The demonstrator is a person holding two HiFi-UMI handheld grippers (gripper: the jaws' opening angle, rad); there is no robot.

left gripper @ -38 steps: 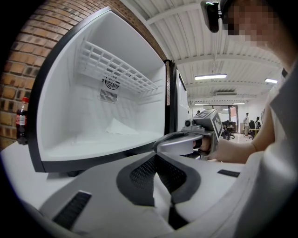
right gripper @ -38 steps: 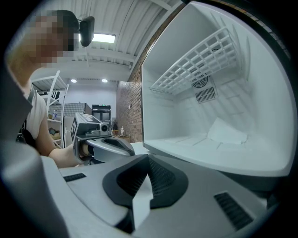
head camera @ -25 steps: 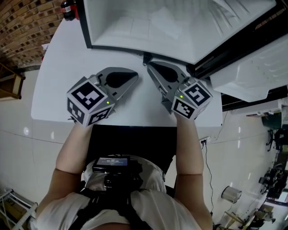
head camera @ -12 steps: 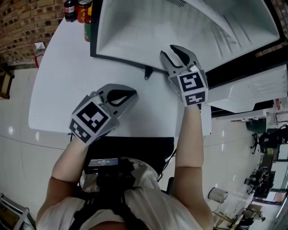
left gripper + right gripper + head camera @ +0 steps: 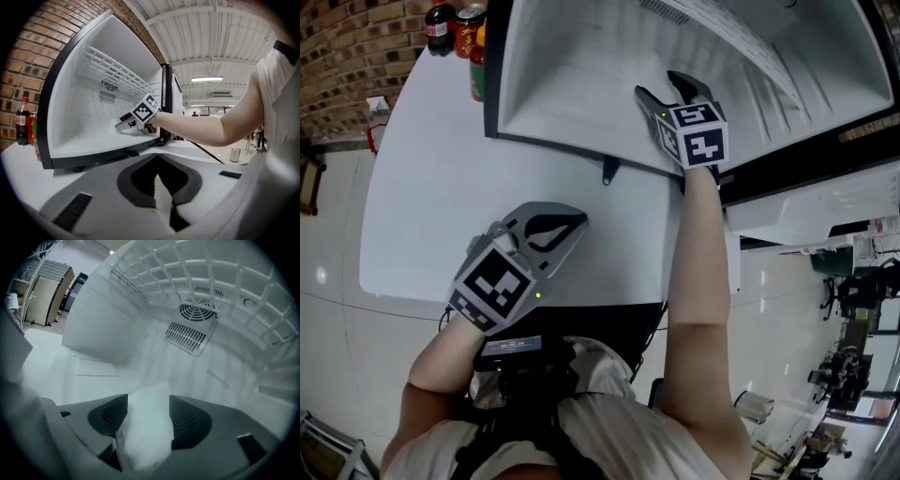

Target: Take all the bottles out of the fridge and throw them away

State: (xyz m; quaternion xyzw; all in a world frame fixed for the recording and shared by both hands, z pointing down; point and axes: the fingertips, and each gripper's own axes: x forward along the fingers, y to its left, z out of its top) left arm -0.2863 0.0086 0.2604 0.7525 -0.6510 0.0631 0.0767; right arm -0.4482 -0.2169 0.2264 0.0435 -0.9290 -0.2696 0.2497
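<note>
The white fridge [image 5: 581,84] stands open on the white table [image 5: 412,187]; no bottle shows inside it. My right gripper [image 5: 664,89] reaches into the fridge over its floor, jaws opening with nothing between them. The right gripper view shows my right gripper [image 5: 145,418] facing the fan vent [image 5: 199,312] and wire shelf [image 5: 197,273]. My left gripper [image 5: 567,225] is shut and empty above the table in front of the fridge. A cola bottle [image 5: 439,23], a red can [image 5: 470,19] and another bottle [image 5: 476,75] stand outside, left of the fridge. In the left gripper view the cola bottle [image 5: 21,126] is at the left.
A brick wall [image 5: 356,56] runs behind the table's far left. The fridge door [image 5: 825,187] hangs open at the right. The table's near edge [image 5: 534,305] lies just in front of the person's body. The floor to the right holds assorted equipment [image 5: 853,356].
My right gripper went from above the table forward into the fridge and its jaws spread apart. My left gripper stayed shut and drifted slightly nearer the table's front edge.
</note>
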